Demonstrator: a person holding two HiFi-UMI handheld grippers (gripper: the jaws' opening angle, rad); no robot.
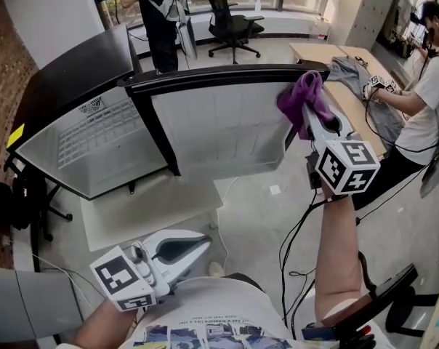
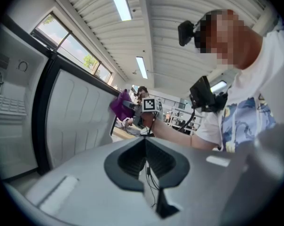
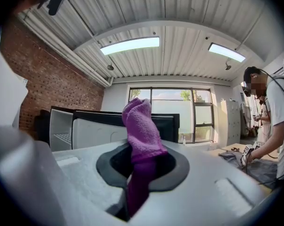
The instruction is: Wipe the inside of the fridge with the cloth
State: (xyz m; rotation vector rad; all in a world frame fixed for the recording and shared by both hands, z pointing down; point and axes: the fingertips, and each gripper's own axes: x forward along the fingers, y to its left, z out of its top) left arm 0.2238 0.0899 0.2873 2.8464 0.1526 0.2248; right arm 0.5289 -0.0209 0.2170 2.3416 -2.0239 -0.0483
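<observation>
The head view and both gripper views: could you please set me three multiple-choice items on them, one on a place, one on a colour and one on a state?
1. Where is the cloth?
A. on a fridge shelf
B. in the jaws of the right gripper
C. on the floor

2. What colour is the cloth?
A. purple
B. yellow
C. white

3. How does the fridge door stand?
A. shut
B. open
C. taken off

Answers:
1 B: the right gripper view shows the jaws closed on the cloth.
2 A: it shows purple in every view.
3 B: the head view shows the door swung out, with the fridge interior bare beside it.
</observation>
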